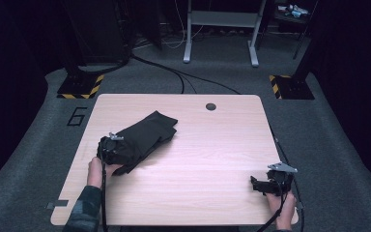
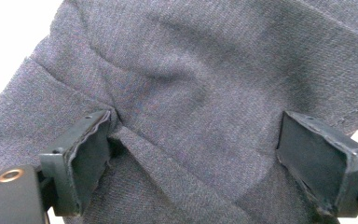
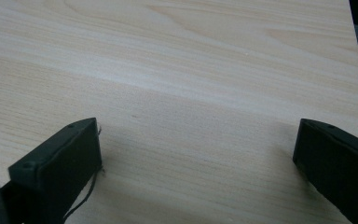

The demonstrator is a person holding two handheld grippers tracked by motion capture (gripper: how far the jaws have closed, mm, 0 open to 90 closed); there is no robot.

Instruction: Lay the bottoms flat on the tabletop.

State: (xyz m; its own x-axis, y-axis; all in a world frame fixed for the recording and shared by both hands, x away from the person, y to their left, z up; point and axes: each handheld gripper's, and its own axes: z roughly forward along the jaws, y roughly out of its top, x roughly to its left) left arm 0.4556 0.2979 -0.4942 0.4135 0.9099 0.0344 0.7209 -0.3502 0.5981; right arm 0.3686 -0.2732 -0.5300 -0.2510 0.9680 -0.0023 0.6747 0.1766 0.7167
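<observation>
Nearest to me, my right gripper (image 1: 263,185) rests low over the near right corner of the table (image 1: 212,145), my right hand (image 1: 284,205) behind it; in the right gripper view its two black jaws stand spread wide with nothing but bare pale wood between them. My left gripper (image 1: 110,149) is over on the left side of the table, held in my left hand (image 1: 96,171), and it sits right at the near end of the dark cloth (image 1: 142,137). In the left gripper view the jaws are spread with the cloth (image 2: 191,93) lying between them: the left jaw touches a fold of the grey-looking weave, while the right jaw stands at the cloth's surface without pinching it. The cloth is folded into a long bundle that runs from my left gripper diagonally away toward the middle of the table. Farther off, near the far edge, there is a small round hole (image 1: 210,106) in the tabletop.
</observation>
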